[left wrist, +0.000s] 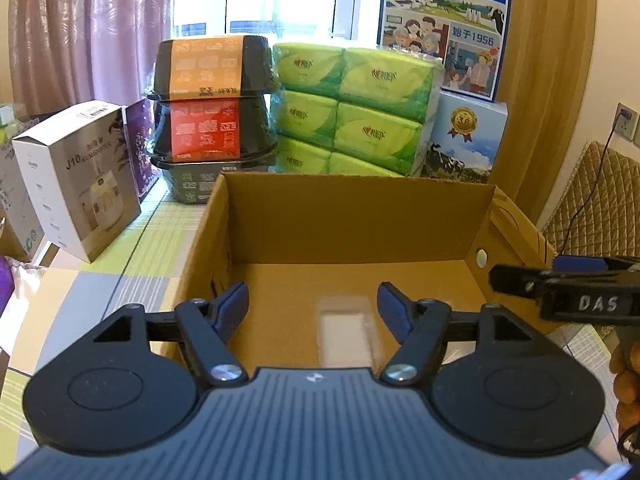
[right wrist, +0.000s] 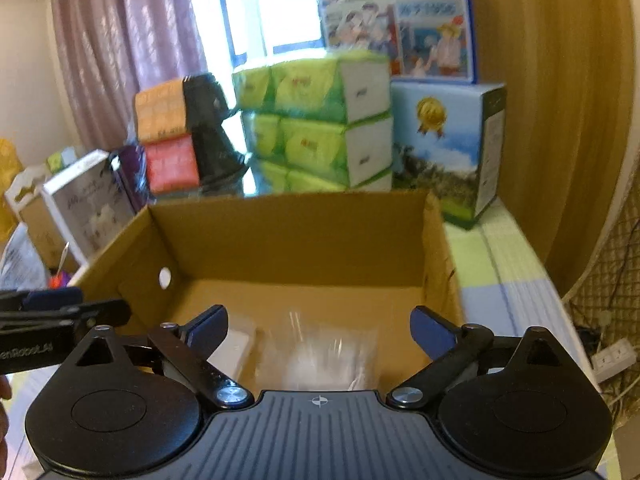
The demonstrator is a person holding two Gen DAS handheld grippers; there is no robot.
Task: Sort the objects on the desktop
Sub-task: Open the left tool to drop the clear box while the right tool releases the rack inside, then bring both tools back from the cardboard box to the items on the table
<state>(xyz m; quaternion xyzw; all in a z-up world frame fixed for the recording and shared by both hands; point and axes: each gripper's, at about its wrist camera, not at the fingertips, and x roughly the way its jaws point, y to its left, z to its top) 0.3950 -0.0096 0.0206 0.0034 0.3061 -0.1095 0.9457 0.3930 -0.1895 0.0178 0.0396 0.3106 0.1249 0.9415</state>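
An open cardboard box [left wrist: 352,208] [right wrist: 288,224] stands on the table in front of both grippers. A small clear plastic case with a white inside [left wrist: 347,330] [right wrist: 236,346] lies on the box floor. Beside it, in the right wrist view, is a clear plastic bag with something white [right wrist: 328,356], blurred. My left gripper [left wrist: 313,306] hovers open over the near edge of the box, above the case, holding nothing. My right gripper [right wrist: 319,330] is open over the bag, its fingers empty. The right gripper's tip [left wrist: 560,284] shows at the right edge of the left wrist view.
Behind the box are stacked black food bowls with orange and red labels [left wrist: 212,116], green tissue packs [left wrist: 352,108] and blue milk cartons [left wrist: 464,136]. A white appliance box [left wrist: 76,176] stands at the left. The tablecloth [left wrist: 132,256] is striped; a quilted chair back [left wrist: 596,208] is at right.
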